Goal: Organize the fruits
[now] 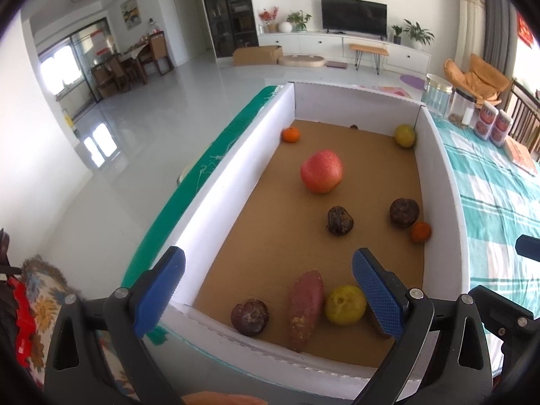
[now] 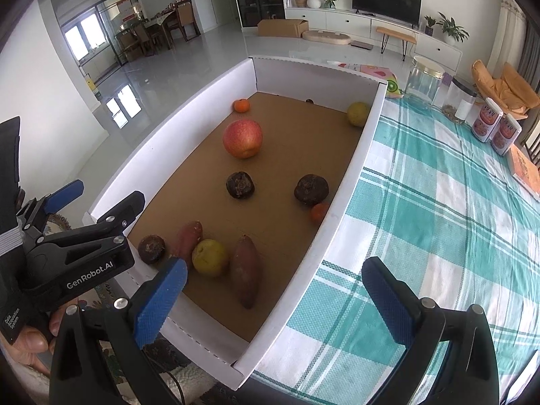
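Note:
A white cardboard box (image 1: 442, 175) (image 2: 357, 155) with a brown floor holds the fruits. A red apple (image 1: 321, 171) (image 2: 242, 138) lies mid-box. Two dark wrinkled fruits (image 1: 340, 220) (image 1: 404, 212) lie nearer, with a small orange (image 1: 421, 231) at the right wall. At the near end lie a dark fruit (image 1: 250, 317), a sweet potato (image 1: 305, 307) and a yellow fruit (image 1: 345, 304); a second sweet potato (image 2: 245, 275) shows in the right wrist view. An orange (image 1: 291, 134) and a yellow fruit (image 1: 405, 135) sit in the far corners. My left gripper (image 1: 268, 290) is open above the near end. My right gripper (image 2: 273, 300) is open and empty over the box's near right wall.
The box sits on a table with a teal checked cloth (image 2: 438, 209). Two glass jars (image 2: 422, 82), two cans (image 2: 496, 128) and a book (image 2: 526, 175) stand at the far right. The table's left edge (image 1: 202, 182) drops to the floor.

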Action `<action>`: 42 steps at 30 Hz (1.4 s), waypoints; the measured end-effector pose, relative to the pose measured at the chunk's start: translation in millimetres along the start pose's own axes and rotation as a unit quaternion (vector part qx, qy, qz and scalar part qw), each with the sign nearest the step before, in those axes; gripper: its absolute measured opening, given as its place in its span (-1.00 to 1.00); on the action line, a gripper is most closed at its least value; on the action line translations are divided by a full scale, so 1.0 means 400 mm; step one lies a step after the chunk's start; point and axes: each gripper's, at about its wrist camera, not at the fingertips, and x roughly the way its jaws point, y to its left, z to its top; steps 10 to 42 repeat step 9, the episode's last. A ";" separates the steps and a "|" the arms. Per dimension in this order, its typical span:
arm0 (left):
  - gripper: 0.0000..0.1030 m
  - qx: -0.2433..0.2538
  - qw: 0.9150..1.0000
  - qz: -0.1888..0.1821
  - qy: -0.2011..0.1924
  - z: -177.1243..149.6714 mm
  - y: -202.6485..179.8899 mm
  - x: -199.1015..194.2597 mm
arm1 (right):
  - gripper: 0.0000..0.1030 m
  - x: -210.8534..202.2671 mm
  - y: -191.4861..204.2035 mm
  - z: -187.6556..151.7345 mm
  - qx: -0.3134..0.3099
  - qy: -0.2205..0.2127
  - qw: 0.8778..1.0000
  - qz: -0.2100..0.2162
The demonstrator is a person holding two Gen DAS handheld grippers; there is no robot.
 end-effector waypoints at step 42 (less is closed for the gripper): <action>0.96 0.001 1.000 -0.012 -0.004 0.001 0.003 -0.005 | 0.99 0.006 0.010 0.006 -0.003 0.000 1.000 0.002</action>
